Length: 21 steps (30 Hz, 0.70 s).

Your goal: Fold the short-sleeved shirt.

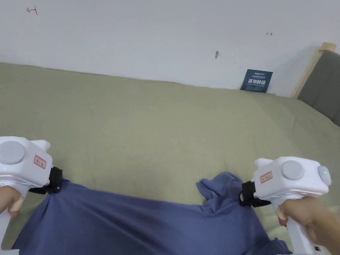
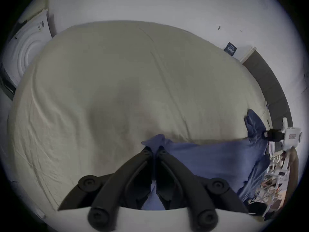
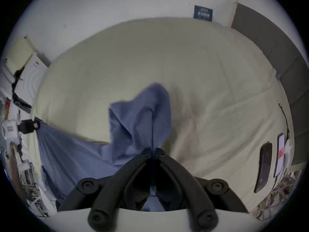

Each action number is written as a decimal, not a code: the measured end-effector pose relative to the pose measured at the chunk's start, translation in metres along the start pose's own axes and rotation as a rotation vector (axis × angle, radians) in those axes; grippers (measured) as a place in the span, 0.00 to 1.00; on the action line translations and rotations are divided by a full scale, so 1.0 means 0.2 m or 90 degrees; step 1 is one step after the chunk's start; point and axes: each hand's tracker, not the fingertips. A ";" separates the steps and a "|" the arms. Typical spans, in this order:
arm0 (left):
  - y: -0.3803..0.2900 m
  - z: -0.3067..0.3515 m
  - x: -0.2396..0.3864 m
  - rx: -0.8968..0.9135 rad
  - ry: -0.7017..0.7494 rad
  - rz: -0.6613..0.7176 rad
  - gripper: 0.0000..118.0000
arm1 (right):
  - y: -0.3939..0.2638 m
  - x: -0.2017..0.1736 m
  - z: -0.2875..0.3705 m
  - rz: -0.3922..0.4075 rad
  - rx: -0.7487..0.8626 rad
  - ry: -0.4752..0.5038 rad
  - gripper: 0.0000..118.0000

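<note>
Plain blue shirt (image 1: pixel 149 222), olive-beige bedsheet (image 1: pixel 149 132), white grippers with black jaws, white wall (image 1: pixel 149 33)

Setting: bedroom. Evidence: wide bed (image 1: pixel 149 126) under olive sheet, padded grey headboard (image 1: pixel 323 83) in wood frame, plain white wall (image 1: pixel 132 33), washing machine (image 2: pixel 25 54) beyond bed's end.

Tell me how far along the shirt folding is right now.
Early stage. Done: both grippers have gripped the blue short-sleeved cotton shirt, left gripper and right gripper each shut on an upper corner. In hand: the top edge is stretched between them above the pale green bed sheet, with a flap flopping over by the right gripper. Left: no fold shows yet.
</note>
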 end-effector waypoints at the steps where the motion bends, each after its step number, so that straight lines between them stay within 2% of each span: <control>1: -0.01 0.05 0.01 0.012 0.004 -0.008 0.03 | 0.00 -0.01 0.05 0.001 0.015 0.007 0.02; 3: -0.05 0.16 -0.03 0.035 -0.003 -0.009 0.03 | 0.00 -0.03 0.16 0.024 0.033 0.033 0.02; 9: -0.24 0.49 -0.11 0.081 -0.015 -0.024 0.03 | -0.15 -0.03 0.47 0.058 0.075 0.046 0.02; 15: -0.53 0.72 -0.19 0.102 -0.035 -0.018 0.03 | -0.43 0.01 0.73 0.059 0.106 0.071 0.02; 21: -0.89 0.80 -0.16 0.099 -0.026 -0.034 0.03 | -0.76 0.03 0.81 0.059 0.090 0.071 0.03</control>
